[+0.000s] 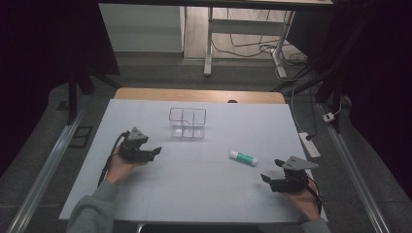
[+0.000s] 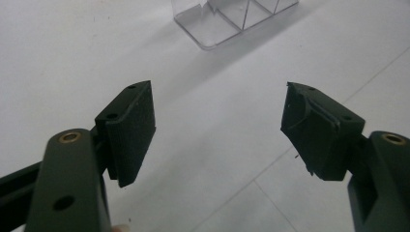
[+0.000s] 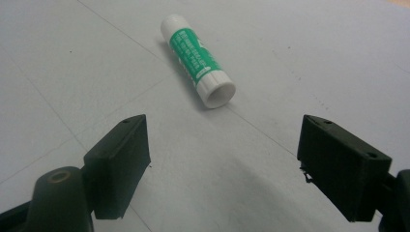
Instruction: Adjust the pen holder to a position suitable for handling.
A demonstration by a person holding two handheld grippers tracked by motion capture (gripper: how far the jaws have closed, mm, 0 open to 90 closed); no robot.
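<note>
two grippers are held wide and empty over the pale grey table [image 1: 194, 194]. the green-and-white glue stick [image 1: 243, 157] lies flat, near the clear plastic divided box [image 1: 187, 123], toward the right gripper [image 1: 272, 180]. an approach seems in hand: next, its jaws must straddle the stick. from the left gripper [image 1: 154, 151] view, the box is cut off.

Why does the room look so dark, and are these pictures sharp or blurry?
High view: the white table is lit, its surroundings nearly black. Right gripper view: the glue stick is sharp and casts a soft shadow. Left gripper view: the near fingers look slightly soft, and the clear box throws a faint shadow.
</note>
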